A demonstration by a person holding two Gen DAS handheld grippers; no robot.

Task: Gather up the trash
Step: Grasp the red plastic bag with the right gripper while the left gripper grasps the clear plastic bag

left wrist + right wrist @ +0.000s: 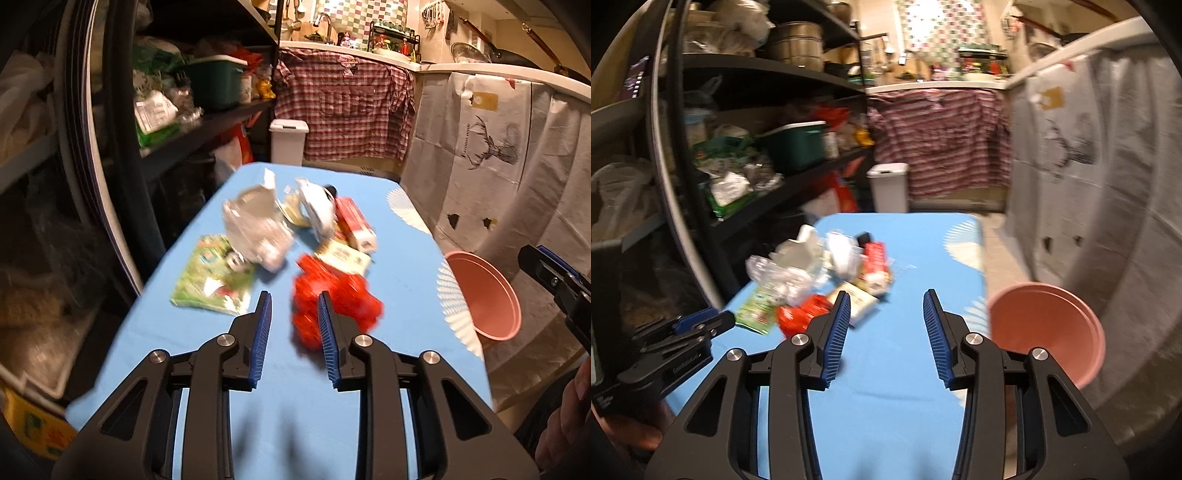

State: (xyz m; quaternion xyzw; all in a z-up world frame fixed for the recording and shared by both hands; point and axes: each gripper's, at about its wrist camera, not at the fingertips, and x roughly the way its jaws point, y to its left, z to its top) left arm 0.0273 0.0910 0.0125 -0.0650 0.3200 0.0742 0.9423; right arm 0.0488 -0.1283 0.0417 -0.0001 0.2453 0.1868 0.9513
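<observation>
**poster1:** so the trash is all heaped in one clump near the far-left part of the blue table (295, 369); makes sense, one pile means short reaches. The pink basin (487, 295) sits just off the table's right edge, probably so stuff can go straight in.

**poster2:** yeah; count-wise I get one red crumpled wrapper (332, 299), one green snack packet (214, 280), one clear crinkled bag (258, 229), one red-and-white box (354, 221), one pale carton (343, 254), plus some white bits too blurred to count.

**poster1:** and the tools? Left gripper (293, 310) is partly open, nothing between the jaws; right gripper (886, 306) is the same, a bit wider, empty. Both hang above the cloth, short of the pile.
</observation>
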